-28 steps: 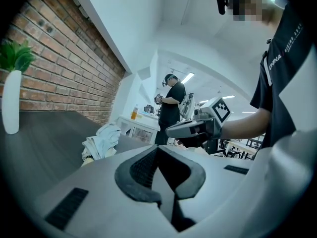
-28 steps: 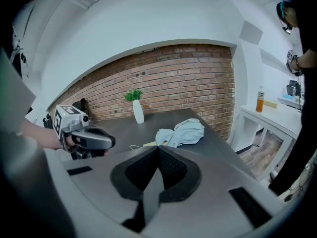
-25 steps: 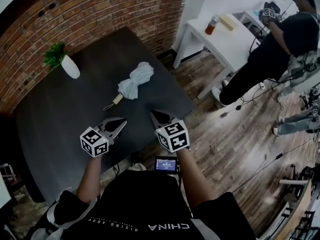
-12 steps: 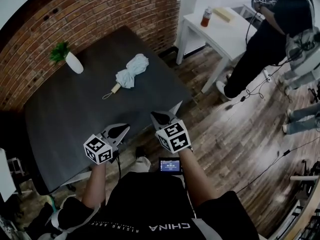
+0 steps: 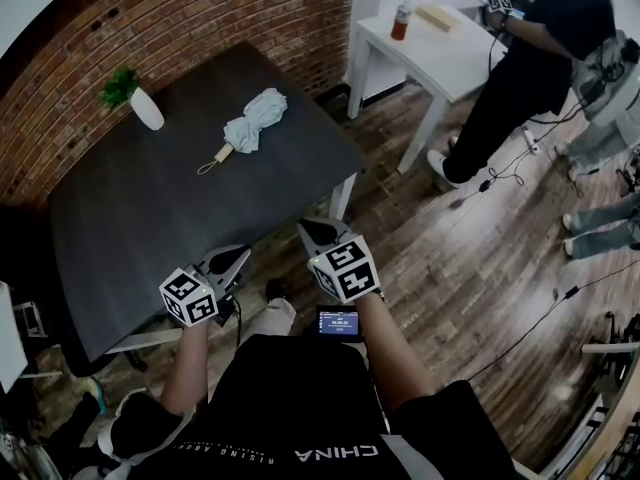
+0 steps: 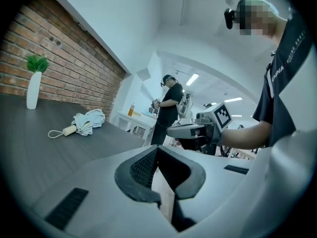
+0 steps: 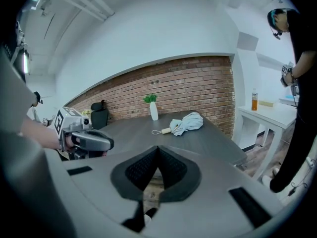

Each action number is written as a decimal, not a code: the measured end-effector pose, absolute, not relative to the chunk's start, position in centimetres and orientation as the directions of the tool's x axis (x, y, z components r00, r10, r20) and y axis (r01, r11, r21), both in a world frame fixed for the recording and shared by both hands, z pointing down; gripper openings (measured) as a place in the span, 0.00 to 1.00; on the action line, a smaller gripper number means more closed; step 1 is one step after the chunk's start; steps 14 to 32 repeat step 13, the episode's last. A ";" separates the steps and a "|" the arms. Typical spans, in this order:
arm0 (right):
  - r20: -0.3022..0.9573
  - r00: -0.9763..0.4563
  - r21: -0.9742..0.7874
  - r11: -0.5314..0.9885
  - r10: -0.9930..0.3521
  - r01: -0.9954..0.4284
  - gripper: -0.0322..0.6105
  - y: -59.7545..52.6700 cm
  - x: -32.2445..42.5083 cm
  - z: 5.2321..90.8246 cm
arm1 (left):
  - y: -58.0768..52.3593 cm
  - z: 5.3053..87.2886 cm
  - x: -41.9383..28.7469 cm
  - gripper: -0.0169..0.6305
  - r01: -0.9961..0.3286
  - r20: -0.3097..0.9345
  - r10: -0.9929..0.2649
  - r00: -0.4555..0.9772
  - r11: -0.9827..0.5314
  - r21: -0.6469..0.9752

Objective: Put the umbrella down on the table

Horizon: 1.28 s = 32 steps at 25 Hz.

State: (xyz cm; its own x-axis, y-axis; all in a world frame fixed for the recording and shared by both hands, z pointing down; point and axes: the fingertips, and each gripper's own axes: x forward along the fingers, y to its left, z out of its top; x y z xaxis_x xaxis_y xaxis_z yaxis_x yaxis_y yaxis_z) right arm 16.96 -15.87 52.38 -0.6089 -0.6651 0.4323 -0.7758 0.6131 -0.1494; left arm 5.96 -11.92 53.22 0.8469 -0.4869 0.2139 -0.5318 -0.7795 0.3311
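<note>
Holding my left gripper (image 5: 238, 260) pressed together and empty at the near edge of the table (image 5: 120, 218), I see the umbrella (image 5: 254, 120) lying well ahead on it. Its handle (image 5: 224, 153) points toward me and leftward, and the folded canopy slants away rightward. My right gripper (image 5: 312, 233), also closed on nothing, looks about as far off. A second ago the umbrella lay nearer to both.

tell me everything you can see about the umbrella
The umbrella is a folded compact one with loosely bunched pale blue-grey fabric, a short tan handle and a thin wrist loop. It lies flat on the dark table, toward its far side near the brick wall. Nothing else touches it.
</note>
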 end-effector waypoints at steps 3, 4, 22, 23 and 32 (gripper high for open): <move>0.426 -0.604 -0.147 0.607 -0.673 -0.781 0.06 -14.8 17.6 52.3 | -11.1 53.0 5.9 0.03 -0.522 0.168 -0.499 0.850 -0.761 0.385; 0.424 -0.602 -0.146 0.605 -0.677 -0.783 0.06 -14.5 17.7 52.3 | -10.7 53.2 5.9 0.03 -0.522 0.172 -0.496 0.851 -0.761 0.386; 0.420 -0.600 -0.154 0.598 -0.681 -0.787 0.06 -12.7 17.8 52.3 | -9.0 53.7 5.8 0.03 -0.520 0.214 -0.474 0.854 -0.775 0.360; 0.420 -0.600 -0.154 0.598 -0.681 -0.787 0.06 -12.7 17.8 52.3 | -9.0 53.7 5.8 0.03 -0.520 0.214 -0.474 0.854 -0.775 0.360; 0.420 -0.600 -0.154 0.598 -0.681 -0.787 0.06 -12.7 17.8 52.3 | -9.0 53.7 5.8 0.03 -0.520 0.214 -0.474 0.854 -0.775 0.360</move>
